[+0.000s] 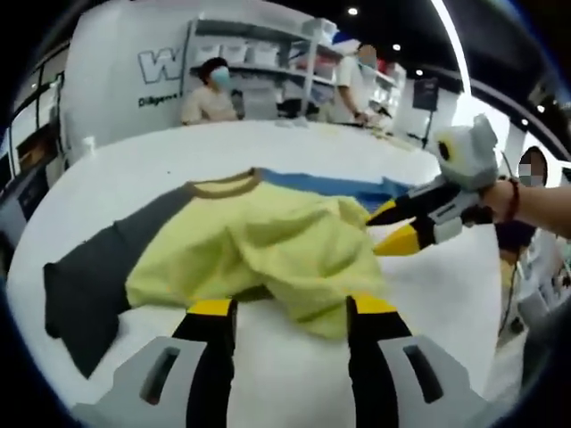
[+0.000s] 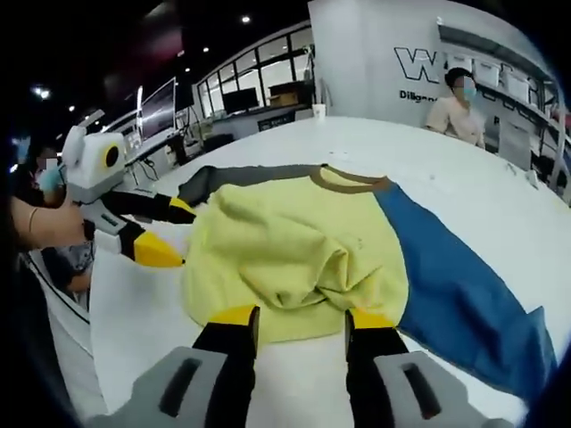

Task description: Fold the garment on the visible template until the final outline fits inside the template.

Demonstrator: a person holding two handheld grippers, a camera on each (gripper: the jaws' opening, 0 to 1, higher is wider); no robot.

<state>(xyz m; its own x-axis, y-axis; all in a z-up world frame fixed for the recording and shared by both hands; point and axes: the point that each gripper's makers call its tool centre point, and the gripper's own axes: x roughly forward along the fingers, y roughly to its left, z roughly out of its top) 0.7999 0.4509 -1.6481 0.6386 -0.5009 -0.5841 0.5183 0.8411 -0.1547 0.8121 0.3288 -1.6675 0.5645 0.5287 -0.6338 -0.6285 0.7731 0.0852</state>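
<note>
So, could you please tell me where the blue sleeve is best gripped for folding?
Grip the blue sleeve at its far cuff end, coming in from the open table beside it: it lies flat and stretched away from the bunched yellow body, so the free end lifts and folds inward most easily.

A yellow garment (image 1: pixel 268 250) with a brown collar and a dark grey sleeve lies rumpled on the white table (image 1: pixel 446 294), with a blue sleeve showing behind it. The left gripper (image 1: pixel 290 308) rises from below, its yellow-tipped jaws apart at the shirt's near hem. From the right, a hand holds the right gripper (image 1: pixel 388 227), jaws apart at the shirt's far edge. Two people stand by shelves behind.
</note>
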